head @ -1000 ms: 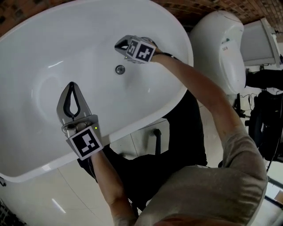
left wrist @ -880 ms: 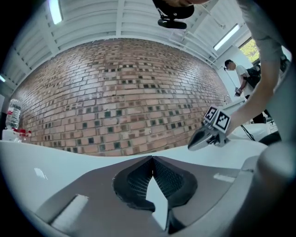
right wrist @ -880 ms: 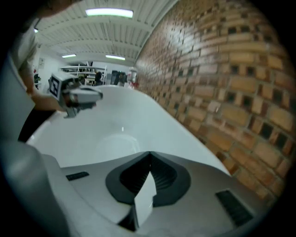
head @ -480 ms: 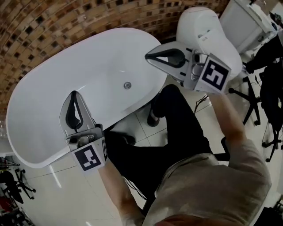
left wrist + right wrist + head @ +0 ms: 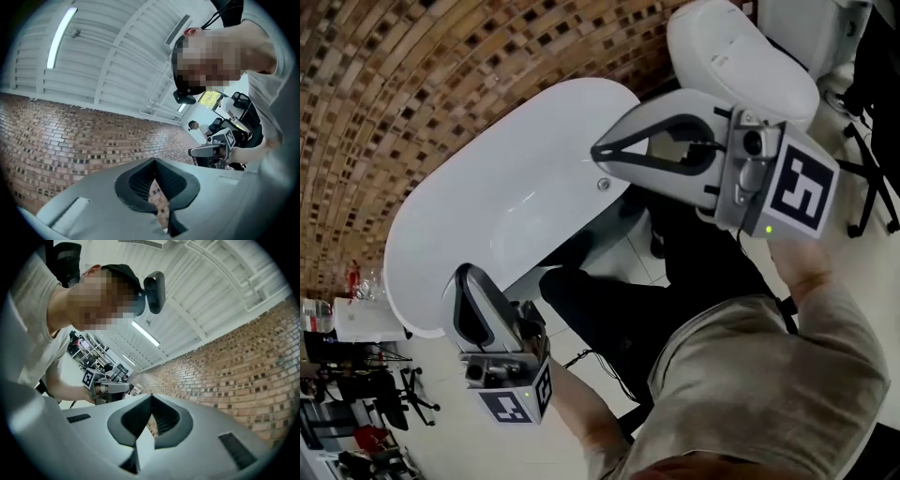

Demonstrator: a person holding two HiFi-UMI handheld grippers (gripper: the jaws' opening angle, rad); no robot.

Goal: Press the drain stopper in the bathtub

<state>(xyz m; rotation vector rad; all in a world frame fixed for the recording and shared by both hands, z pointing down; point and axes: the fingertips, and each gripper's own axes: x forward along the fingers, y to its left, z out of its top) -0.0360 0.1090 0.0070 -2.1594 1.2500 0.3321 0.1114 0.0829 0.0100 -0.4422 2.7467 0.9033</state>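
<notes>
Hovering at the lower left of the head view, the left tongs [image 5: 469, 274] have their tips overlapping the near rim of the bathtub [image 5: 487, 216] in the picture. The left gripper view looks onto brick wall and ceiling, and shows the two jaws met tip to tip with nothing between them. A marker cube [image 5: 517, 401] sits at the rear of these tongs, nearest the camera. The bathtub is white and oval, lying diagonally against a mosaic brick-pattern wall [image 5: 412, 84]. The drain stopper [image 5: 603, 185], a small round metal disc, sits in the tub's bottom near its right end, touched by neither tool. The right tongs [image 5: 598, 150] are high and close to the camera, their tips just above the stopper in the picture but well apart from it. The right gripper view shows these jaws also met at the tips and empty. At far right a white rounded fixture [image 5: 741, 56] stands just beside the tub's end.
</notes>
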